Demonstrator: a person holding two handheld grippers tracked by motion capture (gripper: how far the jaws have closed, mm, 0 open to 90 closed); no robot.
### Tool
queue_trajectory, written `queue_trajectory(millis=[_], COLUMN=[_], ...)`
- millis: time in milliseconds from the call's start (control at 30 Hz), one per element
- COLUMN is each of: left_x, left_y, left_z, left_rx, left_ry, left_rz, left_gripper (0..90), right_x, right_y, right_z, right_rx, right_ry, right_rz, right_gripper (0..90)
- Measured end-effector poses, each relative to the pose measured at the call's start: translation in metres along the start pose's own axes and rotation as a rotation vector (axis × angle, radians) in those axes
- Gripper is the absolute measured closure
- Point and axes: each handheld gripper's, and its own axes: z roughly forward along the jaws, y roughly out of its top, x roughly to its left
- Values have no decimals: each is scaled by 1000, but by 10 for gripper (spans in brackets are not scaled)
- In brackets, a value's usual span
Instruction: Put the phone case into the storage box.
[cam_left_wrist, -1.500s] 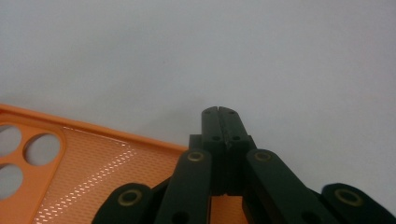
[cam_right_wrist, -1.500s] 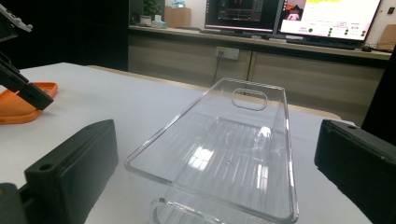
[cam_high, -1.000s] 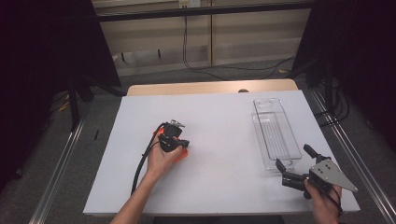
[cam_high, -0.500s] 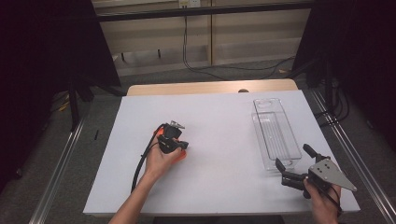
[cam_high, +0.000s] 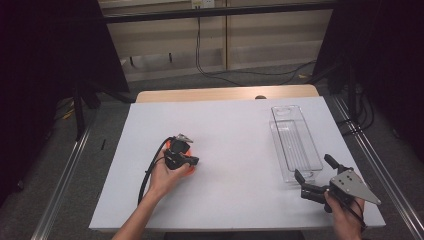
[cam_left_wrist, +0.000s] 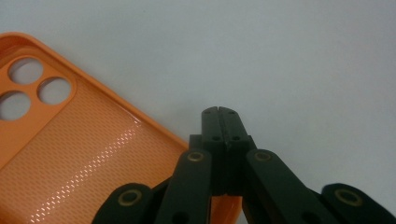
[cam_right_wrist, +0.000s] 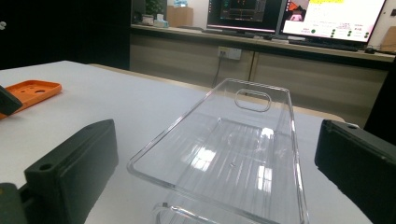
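An orange phone case with camera cut-outs lies flat on the white table. My left gripper hovers over its edge, jaws pressed together with nothing visible between them. In the high view that gripper sits left of centre, with a hand around it and bits of the orange case showing beneath. My right gripper is at the front right, open, its jaws spread either side of the near end of a clear plastic tray. The right gripper view has the tray between the wide jaws and the case far left.
The tray is empty and runs lengthwise along the table's right side, with a handle slot at its far end. A black cable trails from the left gripper toward the front edge. Monitors and a wooden counter stand beyond the table.
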Motion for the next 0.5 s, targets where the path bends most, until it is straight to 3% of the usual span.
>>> queue_trajectory(millis=[67,267,433,500], left_x=[1,-5,-7,-7], left_y=[0,-5,-7,-9], left_z=[-1,-2,-5,-6], left_rx=[8,3,33,30], left_ry=[-18,-10,-1,-4], left_rz=[-9,-5,23,14], left_gripper=[900,900,900,900], right_x=[0,0,0,0], right_y=[0,0,0,0], right_z=[0,1,1,1], right_rx=[3,2,2,2], right_ry=[-1,-1,2,3], right_rz=[-3,-4,-5,-6], right_gripper=[0,0,0,0])
